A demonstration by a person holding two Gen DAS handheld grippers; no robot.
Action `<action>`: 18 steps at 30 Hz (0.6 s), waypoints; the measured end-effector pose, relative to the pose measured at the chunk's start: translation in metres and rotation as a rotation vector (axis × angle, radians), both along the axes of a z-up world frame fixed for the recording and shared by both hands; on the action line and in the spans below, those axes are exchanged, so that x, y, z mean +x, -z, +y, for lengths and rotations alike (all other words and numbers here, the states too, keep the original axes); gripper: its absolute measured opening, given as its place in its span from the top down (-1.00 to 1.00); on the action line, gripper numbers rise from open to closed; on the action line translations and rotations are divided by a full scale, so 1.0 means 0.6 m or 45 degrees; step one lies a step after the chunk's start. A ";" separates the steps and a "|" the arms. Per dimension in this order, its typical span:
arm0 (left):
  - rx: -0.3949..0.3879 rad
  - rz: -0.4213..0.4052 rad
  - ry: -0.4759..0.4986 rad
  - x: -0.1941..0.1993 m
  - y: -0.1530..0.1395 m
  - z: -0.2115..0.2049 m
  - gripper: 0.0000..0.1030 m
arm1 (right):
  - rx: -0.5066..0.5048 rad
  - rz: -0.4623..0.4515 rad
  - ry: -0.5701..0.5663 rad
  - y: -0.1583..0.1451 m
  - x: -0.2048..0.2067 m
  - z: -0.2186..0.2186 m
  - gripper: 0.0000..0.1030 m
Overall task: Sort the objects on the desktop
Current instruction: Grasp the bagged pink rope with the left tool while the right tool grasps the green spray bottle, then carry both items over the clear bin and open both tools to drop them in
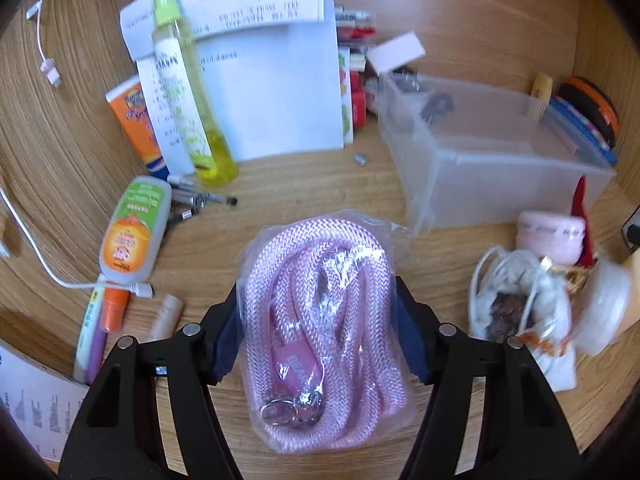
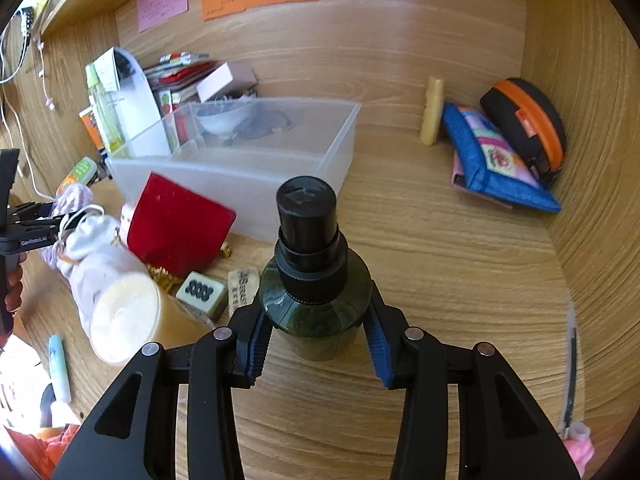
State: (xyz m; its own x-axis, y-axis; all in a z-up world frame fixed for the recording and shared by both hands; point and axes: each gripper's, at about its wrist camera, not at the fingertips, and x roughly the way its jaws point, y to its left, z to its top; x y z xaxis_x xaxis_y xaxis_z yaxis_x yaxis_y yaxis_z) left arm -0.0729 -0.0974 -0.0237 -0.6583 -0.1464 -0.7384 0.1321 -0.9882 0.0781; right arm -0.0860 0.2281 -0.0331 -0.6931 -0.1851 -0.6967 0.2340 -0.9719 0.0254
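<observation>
Left wrist: left gripper (image 1: 316, 328) clamping bagged pink rope (image 1: 320, 320), right gripper (image 2: 316, 336) clamping dark spray bottle (image 2: 316, 280), bin (image 1: 500, 168) holding little, clutter remaining.

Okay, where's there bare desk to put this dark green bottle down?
Bare desk lies right of the dark green bottle, between the clear bin and the blue pouch. Left is crowded: red card, white drawstring bag, mahjong tile.
</observation>
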 end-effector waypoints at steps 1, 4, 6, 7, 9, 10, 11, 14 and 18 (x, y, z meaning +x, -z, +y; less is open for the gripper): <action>0.009 0.013 0.005 0.003 -0.008 0.001 -0.29 | -0.003 0.008 0.003 -0.006 -0.001 0.001 0.25; 0.035 0.056 0.025 -0.006 -0.029 0.009 -0.29 | -0.007 0.033 0.007 -0.020 -0.004 0.005 0.25; 0.054 0.084 0.038 -0.007 -0.045 0.014 -0.28 | -0.010 0.049 0.010 -0.028 -0.006 0.006 0.25; 0.067 0.095 0.047 -0.009 -0.053 0.015 -0.27 | -0.015 0.060 0.011 -0.035 -0.008 0.007 0.25; 0.090 0.114 0.065 -0.012 -0.064 0.018 -0.25 | -0.027 0.076 0.009 -0.045 -0.012 0.008 0.25; 0.096 0.125 0.069 -0.014 -0.069 0.019 -0.23 | -0.030 0.082 0.008 -0.049 -0.011 0.008 0.25; 0.095 0.133 0.077 -0.015 -0.074 0.021 -0.17 | -0.032 0.094 0.007 -0.054 -0.013 0.008 0.25; 0.101 0.155 0.087 -0.020 -0.084 0.026 -0.16 | -0.038 0.117 0.001 -0.066 -0.017 0.005 0.25; 0.100 0.191 0.094 -0.023 -0.098 0.031 -0.15 | -0.045 0.129 -0.011 -0.074 -0.025 0.000 0.25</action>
